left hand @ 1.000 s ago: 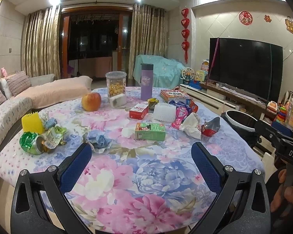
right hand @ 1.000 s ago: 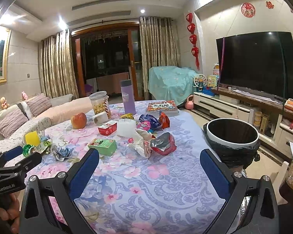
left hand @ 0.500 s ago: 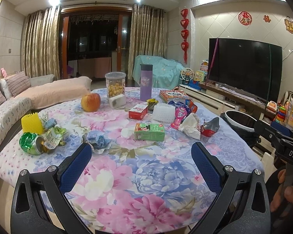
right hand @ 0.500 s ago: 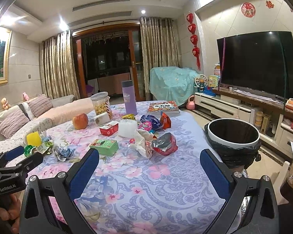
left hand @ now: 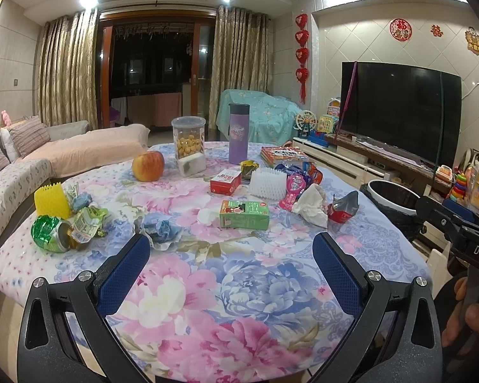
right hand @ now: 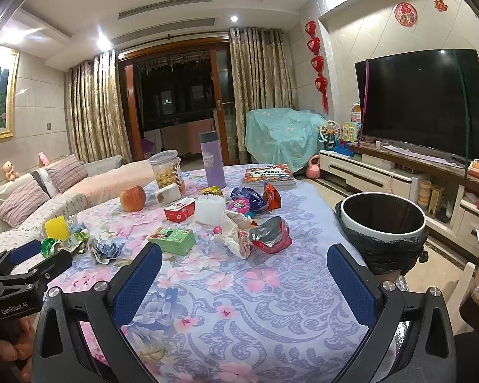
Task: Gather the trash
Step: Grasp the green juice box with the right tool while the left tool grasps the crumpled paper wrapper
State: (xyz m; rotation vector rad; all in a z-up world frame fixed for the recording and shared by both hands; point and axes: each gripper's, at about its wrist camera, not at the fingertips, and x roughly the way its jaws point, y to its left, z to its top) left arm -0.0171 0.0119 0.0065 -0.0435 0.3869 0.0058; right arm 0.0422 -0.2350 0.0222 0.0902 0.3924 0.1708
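While both grippers hang above the near edge of the floral-print tablecloth (left hand: 239, 287), neither has hold of anything. Left gripper (left hand: 231, 249): blue-padded fingers spread wide, only cloth between them. Right gripper (right hand: 244, 260): fingers equally wide apart, empty, also over bare cloth.

Trash lies scattered across the middle and far part of the table. Left side: a crushed green metal can (left hand: 49, 234) on its side, touching a crumpled green-and-white wrapper (left hand: 86, 221); a yellow zigzag-edged foam sleeve (left hand: 51, 201) stands just behind them. Near the left gripper's left finger: a crumpled blue-and-white paper wad (left hand: 159, 231). Centre: a flat green carton (left hand: 244, 214), a small red-and-white carton (left hand: 225, 182) beyond it, and a white foam mesh sleeve (left hand: 268, 183). Right of centre: a crumpled white tissue (left hand: 311, 206) just beside a torn red-and-silver foil bag (right hand: 271, 234).

Non-trash items stand farther back: a red-yellow apple (left hand: 148, 166), a clear plastic jar of yellow snacks (left hand: 188, 138), a purple cylindrical flask (left hand: 238, 134).

A round white-rimmed bin lined with a black bag (right hand: 383, 223) stands on the floor, just beside the table's right edge.
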